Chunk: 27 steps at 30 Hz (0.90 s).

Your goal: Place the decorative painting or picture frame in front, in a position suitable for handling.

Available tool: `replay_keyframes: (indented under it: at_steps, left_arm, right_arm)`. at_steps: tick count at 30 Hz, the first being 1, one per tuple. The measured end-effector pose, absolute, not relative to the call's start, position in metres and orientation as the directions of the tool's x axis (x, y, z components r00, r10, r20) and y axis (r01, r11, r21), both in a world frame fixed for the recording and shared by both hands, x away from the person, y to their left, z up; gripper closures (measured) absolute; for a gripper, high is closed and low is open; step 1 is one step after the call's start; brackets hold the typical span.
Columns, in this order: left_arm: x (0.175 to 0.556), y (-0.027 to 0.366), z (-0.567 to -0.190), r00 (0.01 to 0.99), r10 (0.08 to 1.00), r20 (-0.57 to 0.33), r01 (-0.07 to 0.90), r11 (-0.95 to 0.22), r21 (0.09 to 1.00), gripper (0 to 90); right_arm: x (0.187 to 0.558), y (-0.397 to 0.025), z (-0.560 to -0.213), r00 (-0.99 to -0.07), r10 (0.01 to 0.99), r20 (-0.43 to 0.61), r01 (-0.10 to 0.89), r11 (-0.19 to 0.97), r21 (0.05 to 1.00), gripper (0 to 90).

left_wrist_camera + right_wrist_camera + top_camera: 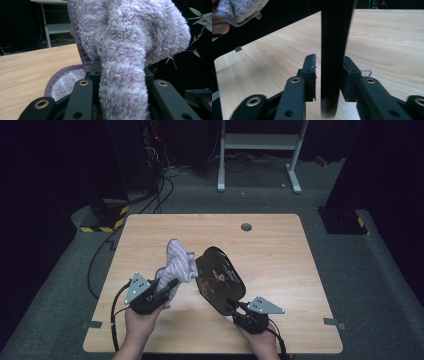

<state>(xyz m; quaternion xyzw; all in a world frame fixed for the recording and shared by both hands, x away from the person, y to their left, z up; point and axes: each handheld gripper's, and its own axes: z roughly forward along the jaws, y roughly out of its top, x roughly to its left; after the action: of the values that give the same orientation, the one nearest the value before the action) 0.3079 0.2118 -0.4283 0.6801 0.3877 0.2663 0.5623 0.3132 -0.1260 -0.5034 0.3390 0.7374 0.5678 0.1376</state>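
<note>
Wiping a black tray with a towel above the worktop

Left gripper (167,289) fingers pinch the fluffy lilac towel (177,262), pressed against the tilted black tray (220,277); right gripper (234,306) fingers clamp its lower rim. Nothing lies in the tray, held above the worktop (280,250).

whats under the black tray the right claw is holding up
Bare wooden table lies under the black tray, which the right claw holds tilted up by its rim. The striped towel in the left claw touches its left edge. The tray hides the table directly beneath it.
</note>
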Motion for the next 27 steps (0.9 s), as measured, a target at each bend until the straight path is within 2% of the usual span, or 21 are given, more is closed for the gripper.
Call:
replay_keyframes:
  at_steps: [3,7,12,15,17,21,27]
  left_arm:
    - [0.305,0.221,-0.439,0.552,0.829,-0.086,0.251,-0.067,0.966,66.6]
    - [0.304,0.239,-0.458,0.527,0.844,-0.1,0.3,-0.075,0.951,66.6]
    - [0.303,0.254,-0.472,0.51,0.851,-0.127,0.34,-0.064,0.938,66.6]
    - [0.303,0.259,-0.47,0.506,0.852,-0.136,0.33,-0.045,0.943,66.6]
    - [0.304,0.261,-0.469,0.505,0.852,-0.137,0.324,-0.041,0.945,66.6]
    - [0.302,0.266,-0.466,0.493,0.858,-0.142,0.317,-0.025,0.948,66.6]
    - [0.301,0.271,-0.463,0.483,0.862,-0.15,0.309,-0.008,0.951,66.6]
  right_arm:
    - [0.316,-0.122,-0.499,-0.732,0.66,0.17,0.33,0.125,0.936,60.3]
    - [0.318,-0.121,-0.49,-0.736,0.658,0.159,0.322,0.134,0.937,58.8]
    - [0.321,-0.118,-0.49,-0.736,0.664,0.134,0.317,0.163,0.934,67.4]
    - [0.326,-0.115,-0.489,-0.742,0.659,0.12,0.303,0.171,0.938,79.6]
    - [0.328,-0.113,-0.487,-0.732,0.667,0.142,0.326,0.159,0.932,80.8]
    - [0.323,-0.104,-0.484,-0.722,0.686,0.086,0.279,0.176,0.944,81.2]
    - [0.318,-0.083,-0.486,-0.747,0.657,0.105,0.273,0.158,0.949,81.1]
